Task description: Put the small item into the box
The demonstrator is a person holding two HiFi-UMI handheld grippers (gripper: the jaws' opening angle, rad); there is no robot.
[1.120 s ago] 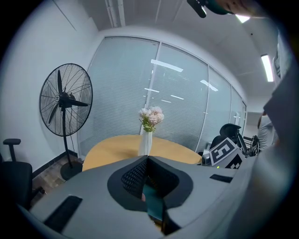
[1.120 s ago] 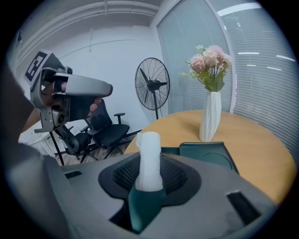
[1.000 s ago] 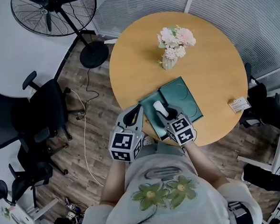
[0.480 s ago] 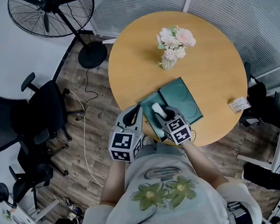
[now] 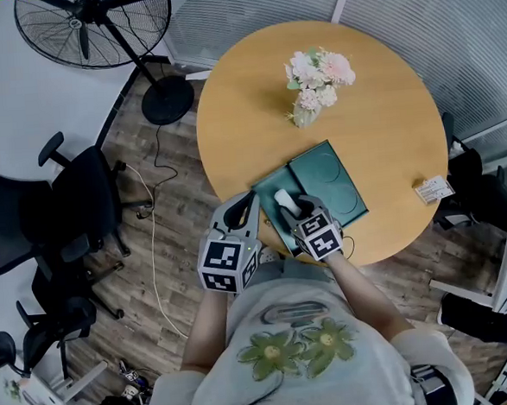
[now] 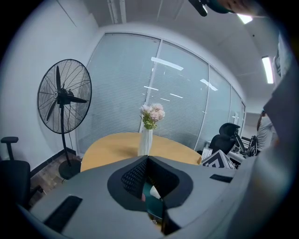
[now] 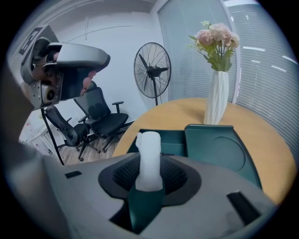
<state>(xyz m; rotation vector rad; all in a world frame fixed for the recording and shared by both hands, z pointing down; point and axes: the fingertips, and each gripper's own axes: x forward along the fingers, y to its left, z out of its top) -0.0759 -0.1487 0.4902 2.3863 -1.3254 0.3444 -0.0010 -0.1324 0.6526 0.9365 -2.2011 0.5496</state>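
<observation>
On the round table, fan at ten o'clock, we find the right gripper pinching the small item over the box.

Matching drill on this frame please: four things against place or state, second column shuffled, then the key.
1. white small item
2. green box
3. vase of flowers
4. fan

A. stands on the floor beside the table
B. open on the table, its lid beside it
C. upright on the table, beyond the box
D. clamped between the right gripper jaws

Pairs: 1-D, 2-B, 3-C, 4-A
</observation>
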